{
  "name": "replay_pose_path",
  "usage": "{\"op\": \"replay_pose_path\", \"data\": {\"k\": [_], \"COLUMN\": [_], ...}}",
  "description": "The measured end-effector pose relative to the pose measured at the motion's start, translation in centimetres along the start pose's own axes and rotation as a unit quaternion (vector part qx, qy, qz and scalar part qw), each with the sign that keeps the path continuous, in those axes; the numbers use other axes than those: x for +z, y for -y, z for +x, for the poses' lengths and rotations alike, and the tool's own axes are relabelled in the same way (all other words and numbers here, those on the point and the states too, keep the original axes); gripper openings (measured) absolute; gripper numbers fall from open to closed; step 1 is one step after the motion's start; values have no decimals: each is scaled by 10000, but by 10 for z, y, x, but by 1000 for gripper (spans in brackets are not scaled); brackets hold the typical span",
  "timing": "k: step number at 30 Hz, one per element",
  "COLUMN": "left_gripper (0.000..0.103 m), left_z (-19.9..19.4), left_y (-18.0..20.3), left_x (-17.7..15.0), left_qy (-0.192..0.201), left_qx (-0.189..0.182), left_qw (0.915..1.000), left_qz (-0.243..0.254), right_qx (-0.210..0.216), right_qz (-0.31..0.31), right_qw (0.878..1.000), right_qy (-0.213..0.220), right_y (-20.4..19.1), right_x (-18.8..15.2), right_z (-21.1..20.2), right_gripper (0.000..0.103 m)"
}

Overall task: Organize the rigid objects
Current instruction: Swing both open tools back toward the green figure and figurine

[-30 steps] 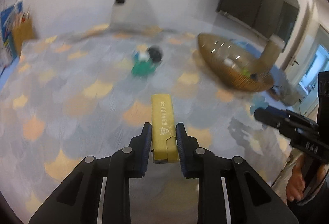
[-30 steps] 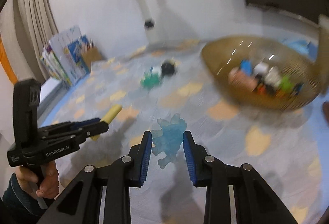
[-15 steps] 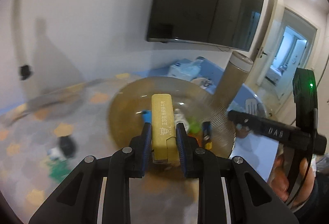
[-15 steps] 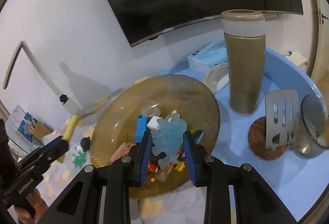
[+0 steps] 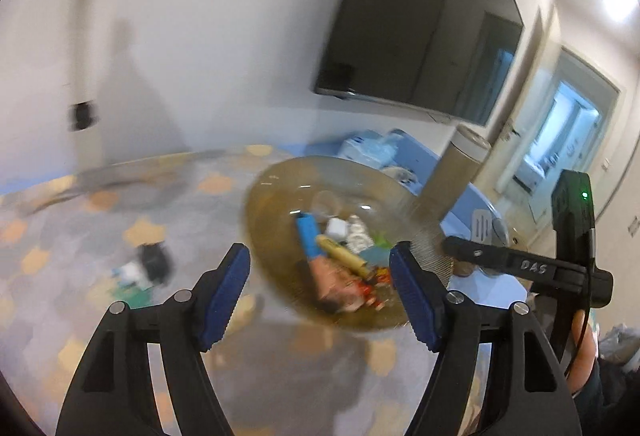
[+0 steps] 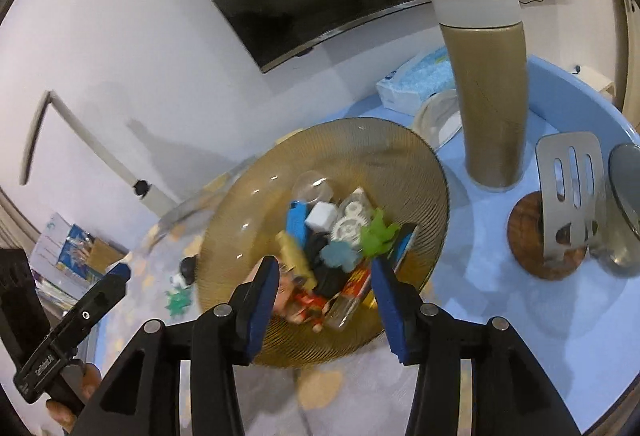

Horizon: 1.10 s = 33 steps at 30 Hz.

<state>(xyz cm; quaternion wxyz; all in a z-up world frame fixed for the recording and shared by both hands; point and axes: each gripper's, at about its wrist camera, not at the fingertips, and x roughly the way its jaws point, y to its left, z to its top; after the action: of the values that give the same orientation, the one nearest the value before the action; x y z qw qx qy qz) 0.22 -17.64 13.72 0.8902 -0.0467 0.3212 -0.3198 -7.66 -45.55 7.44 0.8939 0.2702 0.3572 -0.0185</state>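
A ribbed amber glass bowl (image 5: 276,196) (image 6: 400,152) holds several small rigid objects. The yellow block (image 5: 344,256) (image 6: 294,254) lies in it, and so does the light-blue splat-shaped piece (image 6: 339,253), next to a green splat piece (image 6: 378,236), white gears and a blue bar. My left gripper (image 5: 320,296) is open and empty just before the bowl. My right gripper (image 6: 324,300) is open and empty over the bowl's near rim. A black-and-white toy (image 5: 150,262) and a green piece (image 6: 178,302) lie on the patterned mat left of the bowl.
A tall tan thermos (image 6: 486,84) stands right of the bowl on a blue surface. A slotted metal spatula (image 6: 570,192) rests on a wooden coaster, with a glass lid, a tissue pack (image 6: 416,80) and a white dish nearby. A TV hangs on the wall.
Both grippers have opened. The yellow block has left the left gripper and the light-blue piece the right one; both now lie in the bowl.
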Motion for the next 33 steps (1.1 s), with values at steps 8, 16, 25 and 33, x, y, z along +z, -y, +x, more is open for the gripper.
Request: {"op": "replay_pose_path", "data": {"k": [8,16,25,33], "left_gripper": [71,70,82,94], "left_z": [-76,-55,-40,-31], "left_y": [-90,-157,-160,-152], "left_x": [-55,-134,-146,-147], "left_qy": [347,-376,-675,-899], "left_qx": [864,2065,2364,2474], "left_qw": [9903,9680,9617,9602], "left_qz": [-1032,-1374,-1215,-937], "right_qx": [478,455,29,0], "right_qz": [-1147,-2478,-2339,-2508], "right_qw": [9922,9653,9672,9622], "right_qy": [108,-681,-990,-1060], "right_y": [-97,-166,-153,-157], "right_x": [-44,-142,-151,-154], "right_z": [-18,61,100,103], "right_gripper": [66,66,68,84]}}
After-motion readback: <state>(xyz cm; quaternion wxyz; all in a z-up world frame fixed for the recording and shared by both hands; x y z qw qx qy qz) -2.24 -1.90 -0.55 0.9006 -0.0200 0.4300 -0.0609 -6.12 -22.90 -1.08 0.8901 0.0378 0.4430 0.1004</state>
